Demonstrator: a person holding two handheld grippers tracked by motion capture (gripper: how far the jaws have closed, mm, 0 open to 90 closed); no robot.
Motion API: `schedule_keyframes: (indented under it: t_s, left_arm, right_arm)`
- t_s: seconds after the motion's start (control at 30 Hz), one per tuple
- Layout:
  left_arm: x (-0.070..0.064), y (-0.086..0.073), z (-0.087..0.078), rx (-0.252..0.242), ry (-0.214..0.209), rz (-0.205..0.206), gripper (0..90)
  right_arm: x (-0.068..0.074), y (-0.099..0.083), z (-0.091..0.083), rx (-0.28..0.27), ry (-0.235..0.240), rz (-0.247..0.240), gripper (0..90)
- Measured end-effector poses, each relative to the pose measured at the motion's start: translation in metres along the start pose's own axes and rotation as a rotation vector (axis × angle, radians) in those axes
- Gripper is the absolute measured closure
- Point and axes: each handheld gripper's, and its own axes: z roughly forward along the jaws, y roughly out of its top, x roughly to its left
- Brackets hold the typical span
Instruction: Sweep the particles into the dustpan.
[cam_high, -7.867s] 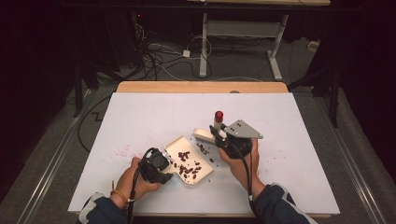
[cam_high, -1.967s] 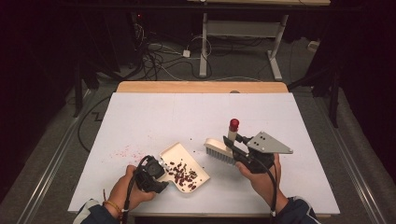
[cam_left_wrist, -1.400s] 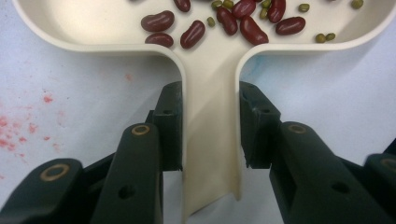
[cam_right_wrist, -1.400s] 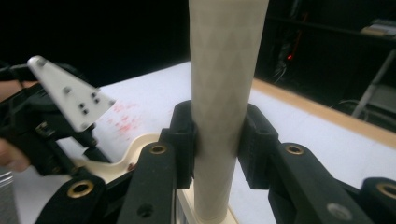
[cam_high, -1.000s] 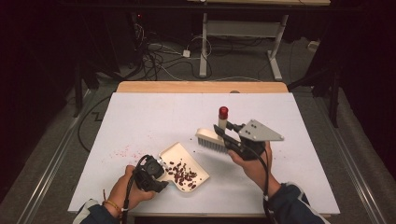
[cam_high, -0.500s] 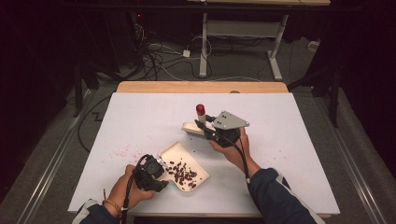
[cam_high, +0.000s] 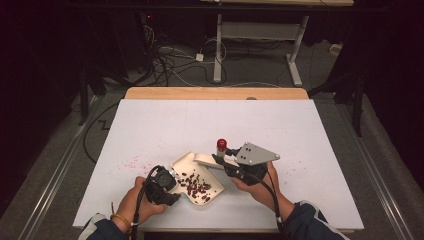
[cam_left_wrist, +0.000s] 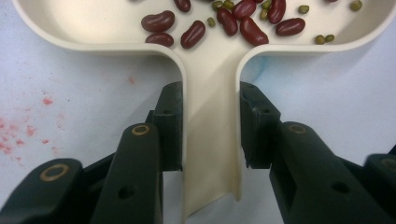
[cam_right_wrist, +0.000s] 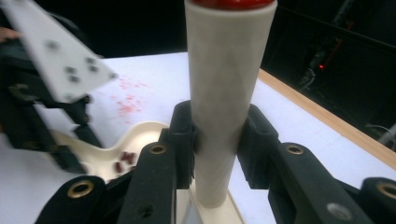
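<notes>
— So, where are your hands right now?

— Low on my side of the bench (cam_high: 150, 120). My left hand-held gripper (cam_high: 165, 181) is pinching the dustpan (cam_high: 187, 162) by its handle; in the left gripper view the two jaws press flat on either side of that cream handle (cam_left_wrist: 212, 140). The pan rests on the white surface near the front edge, with red beans (cam_left_wrist: 192, 33) and a few small green ones (cam_left_wrist: 323, 38) scattered inside.

— And the right?

— My right hand-held gripper (cam_high: 222, 161) is clamped on the brush handle (cam_right_wrist: 226, 93), a pale cylinder with a red cap (cam_high: 221, 144) standing upright between the jaws. The brush head (cam_high: 207, 160) lies across the pan's far right rim, just beside the beans.

— How close are the two grippers?

— Near, not touching. From the right gripper view I can see the left one (cam_right_wrist: 42, 112) just across the pan.

— Any room to move?

— Plenty. The whole far half of the bench is bare up to the wooden strip (cam_high: 215, 93) at its back edge, and the right side is open out to the edge. To the left of the pan there are faint red specks (cam_high: 131, 162) on the surface. Behind my hands, the front edge is close.
</notes>
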Motion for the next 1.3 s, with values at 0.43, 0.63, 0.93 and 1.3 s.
schedule_keyframes:
  t_s: [0.43,0.63,0.93,1.3]
  left_arm:
    - [0.001,0.000,0.000,-0.004,-0.006,-0.002,63.9]
    - [0.000,0.001,0.000,0.003,0.001,0.000,63.9]
    - [-0.003,0.003,0.000,0.008,0.021,-0.003,63.9]
    - [0.003,0.001,-0.001,0.004,-0.018,-0.015,63.9]
  right_arm:
    - [-0.010,0.015,-0.021,-0.062,-0.095,0.018,70.4]
    - [-0.005,0.002,-0.018,0.054,-0.103,0.020,70.4]
    - [0.025,0.002,-0.033,0.101,-0.136,0.027,70.4]
    - [0.024,0.010,-0.042,0.003,-0.104,0.052,70.4]
